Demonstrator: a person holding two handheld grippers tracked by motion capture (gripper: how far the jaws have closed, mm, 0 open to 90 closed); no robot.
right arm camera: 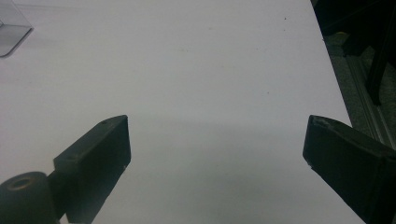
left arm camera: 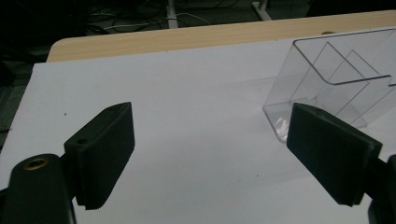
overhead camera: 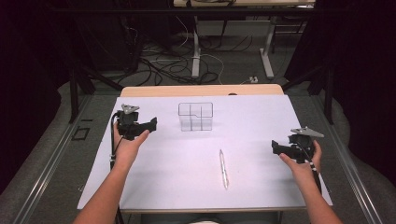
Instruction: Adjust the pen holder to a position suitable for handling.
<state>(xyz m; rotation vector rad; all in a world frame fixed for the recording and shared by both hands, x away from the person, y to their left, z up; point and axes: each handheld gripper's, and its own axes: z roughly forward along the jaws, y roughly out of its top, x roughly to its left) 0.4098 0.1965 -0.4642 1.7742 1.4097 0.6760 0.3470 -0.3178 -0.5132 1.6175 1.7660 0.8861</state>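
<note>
In the high view my two forearms come up from the bottom edge, and between them, low and right of centre, the pen (overhead camera: 224, 168) lies flat on the white table (overhead camera: 187, 186), its length running roughly up and down the frame. Neither tool touches it. I judge it is parked there so either hand can get to it.

The right gripper (overhead camera: 276, 148) sits at the right of the frame, level with the pen's upper end but well apart from it. Its own view shows the jaws standing wide apart over bare table with nothing between them, and a corner of the clear box (right arm camera: 11, 28) in the upper left.

The left gripper (overhead camera: 152, 124) is higher in the frame, at the left, pointing toward the clear box (overhead camera: 195, 116), which stands upright near the centre, beyond the pen. In the left gripper view the jaws are apart with only table between them. The right jaw overlaps the box's near corner in the picture, though I can't tell for sure whether it touches.

That closer view shows the partitions inside the box, which the high view gives only faintly. The high view alone places the pen against both hands.
</note>
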